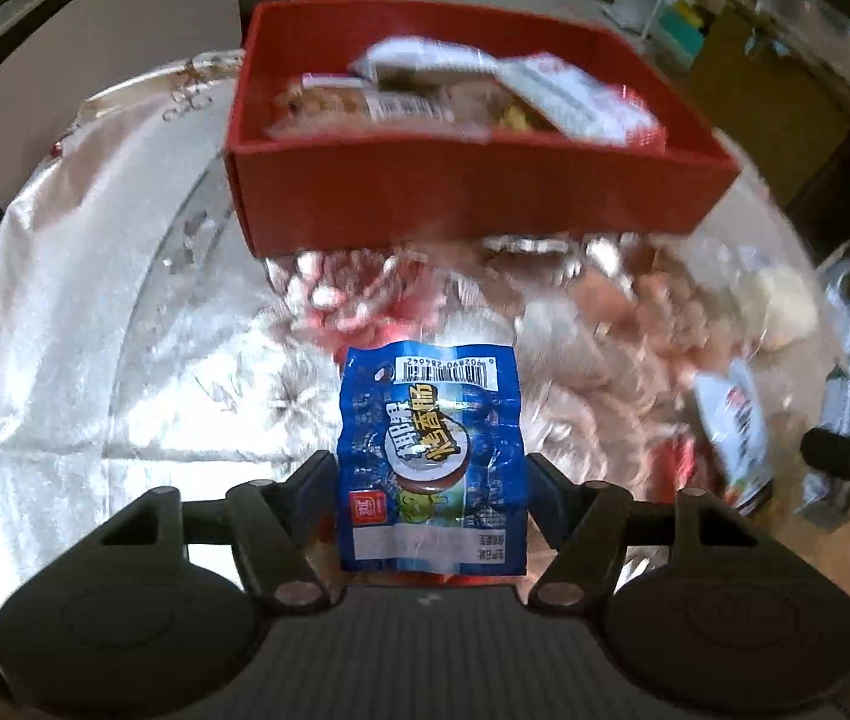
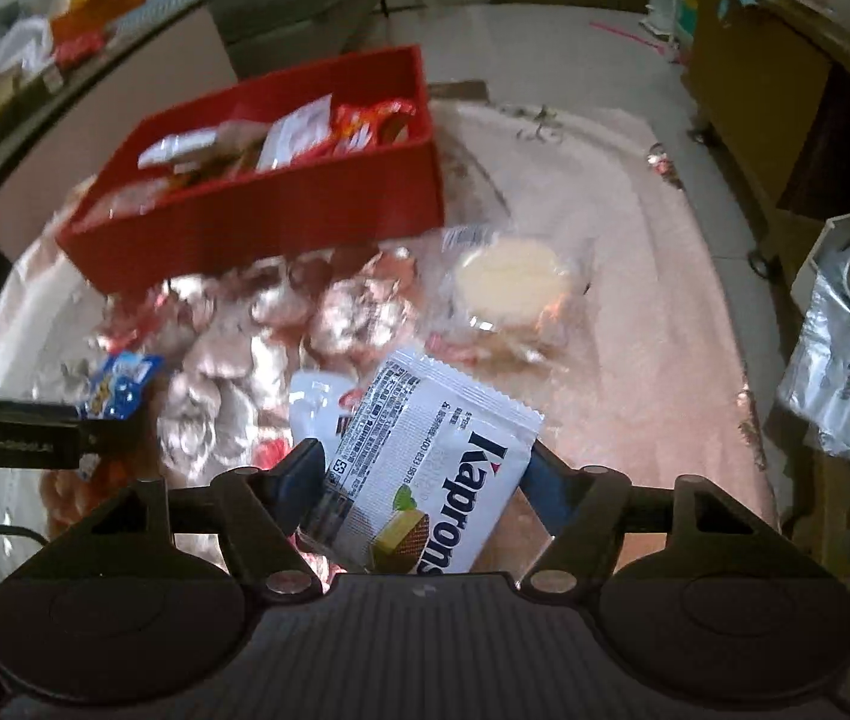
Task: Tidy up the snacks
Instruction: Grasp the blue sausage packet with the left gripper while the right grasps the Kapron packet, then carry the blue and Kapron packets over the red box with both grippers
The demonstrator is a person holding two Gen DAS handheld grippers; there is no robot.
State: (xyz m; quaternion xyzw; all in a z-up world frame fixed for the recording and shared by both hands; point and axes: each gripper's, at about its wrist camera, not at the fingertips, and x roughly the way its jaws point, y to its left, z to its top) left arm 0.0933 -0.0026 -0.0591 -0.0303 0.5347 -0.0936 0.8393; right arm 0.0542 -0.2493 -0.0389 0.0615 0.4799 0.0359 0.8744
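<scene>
A blue crinkled plastic sausage packet stands upright between the pads of the left claw, pinched at its sides, long axis pointing ahead toward the red rectangular plastic bin, which sits directly beyond and already holds several wrappers. The right claw grips a white foil Kaprions wafer packet, tilted, with the bin up and to its left. Loose snacks litter the foil-covered tabletop below. The left looks nearer.

both grippers look the same: left gripper and right gripper have black fingers with blue pads, silver pivot screws, round black housings in the lower corners, ribbed grey plate bottom centre
</scene>
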